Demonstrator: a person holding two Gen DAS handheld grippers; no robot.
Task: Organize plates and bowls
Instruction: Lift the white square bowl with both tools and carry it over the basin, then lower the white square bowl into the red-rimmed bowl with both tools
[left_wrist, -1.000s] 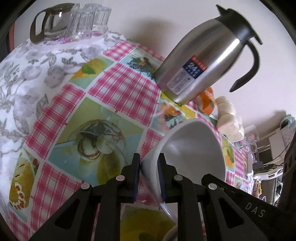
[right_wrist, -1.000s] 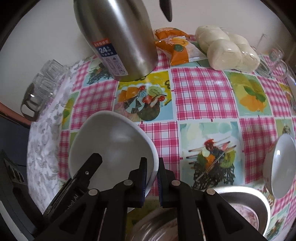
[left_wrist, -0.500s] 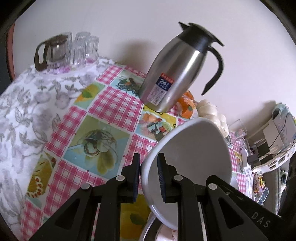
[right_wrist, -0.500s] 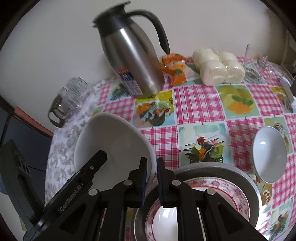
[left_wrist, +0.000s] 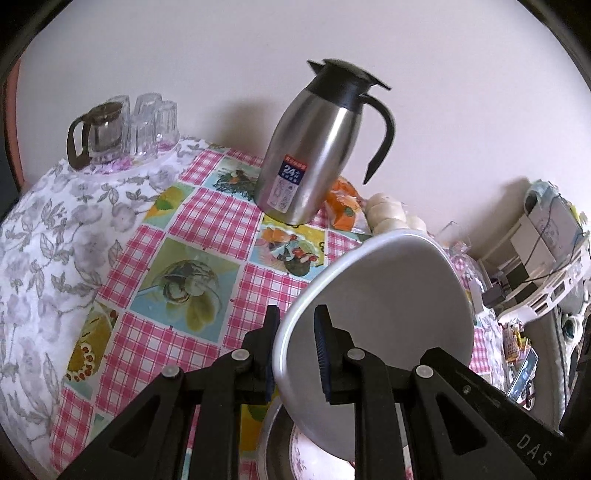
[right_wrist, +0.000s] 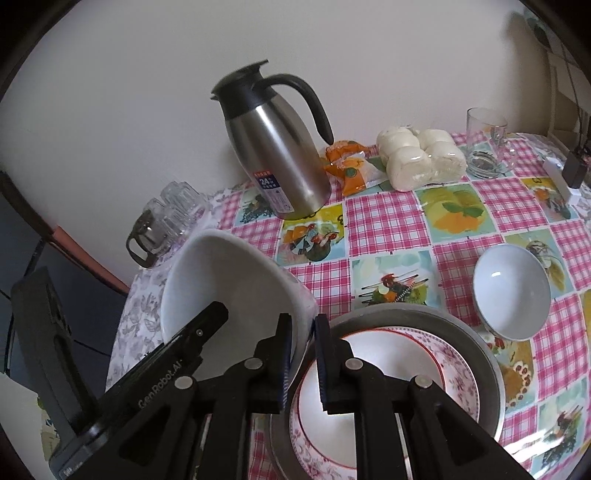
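Note:
A large white bowl (left_wrist: 384, 295) is held in the air, tilted, by both grippers. My left gripper (left_wrist: 293, 354) is shut on its left rim. My right gripper (right_wrist: 302, 354) is shut on the opposite rim of the same bowl (right_wrist: 225, 291). Below it a red-patterned plate (right_wrist: 391, 373) lies in a grey metal dish (right_wrist: 476, 347); the plate's edge shows in the left wrist view (left_wrist: 314, 458). A small white bowl (right_wrist: 511, 291) stands on the tablecloth to the right of the dish.
A steel thermos jug (right_wrist: 275, 147) stands at the back by the wall, with orange snack packs (right_wrist: 349, 166), a bag of white buns (right_wrist: 421, 157) and a glass mug (right_wrist: 484, 140) to its right. Glasses and a small glass pot (left_wrist: 122, 129) stand back left.
Both grippers have risen and pulled back with the large white bowl, lifting it off the table. The metal dish and patterned plate have come into view beneath it.

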